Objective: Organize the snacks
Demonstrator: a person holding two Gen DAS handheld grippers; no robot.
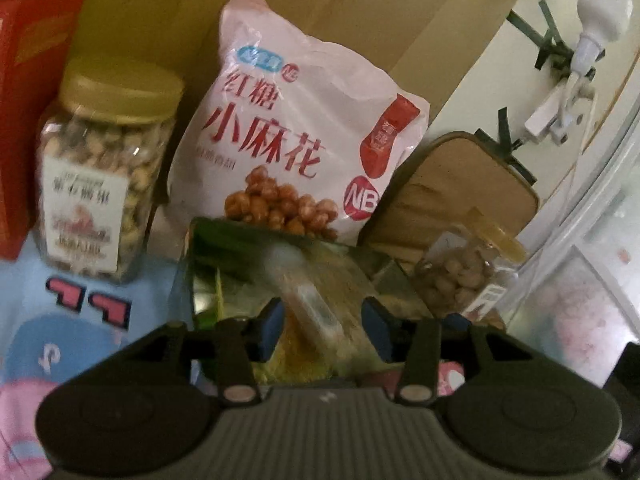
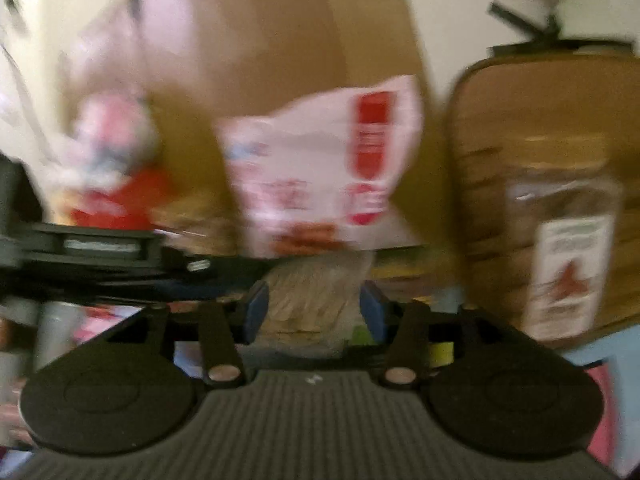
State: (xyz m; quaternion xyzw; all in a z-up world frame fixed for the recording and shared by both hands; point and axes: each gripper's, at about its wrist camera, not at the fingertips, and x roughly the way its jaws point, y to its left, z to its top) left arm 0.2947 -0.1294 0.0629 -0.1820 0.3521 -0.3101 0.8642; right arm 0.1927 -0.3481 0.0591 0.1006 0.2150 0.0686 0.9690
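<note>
- The pink snack bag [image 1: 296,136] stands upright and leans back against a brown cardboard sheet [image 1: 224,20]. It has red Chinese letters and a picture of small brown twisted snacks near the bottom. Its long axis goes up and down, a little tilted.
- Left of it stands a clear jar of nuts [image 1: 104,176] with a gold lid and a white label, upright on a light blue printed cloth [image 1: 48,320].
- Right of the bag, a second jar of nuts [image 1: 468,276] lies tilted, its gold lid pointing up and to the right, before a brown padded cushion [image 1: 460,184].
- The left gripper [image 1: 324,330] has its jaws partly open around a clear wrapped snack pack [image 1: 316,304]; the blue pads do not press it.
- The right gripper [image 2: 314,312] also has its jaws partly open, a pale crinkled packet [image 2: 312,304] between them; the view is blurred, so contact I cannot tell.
</note>
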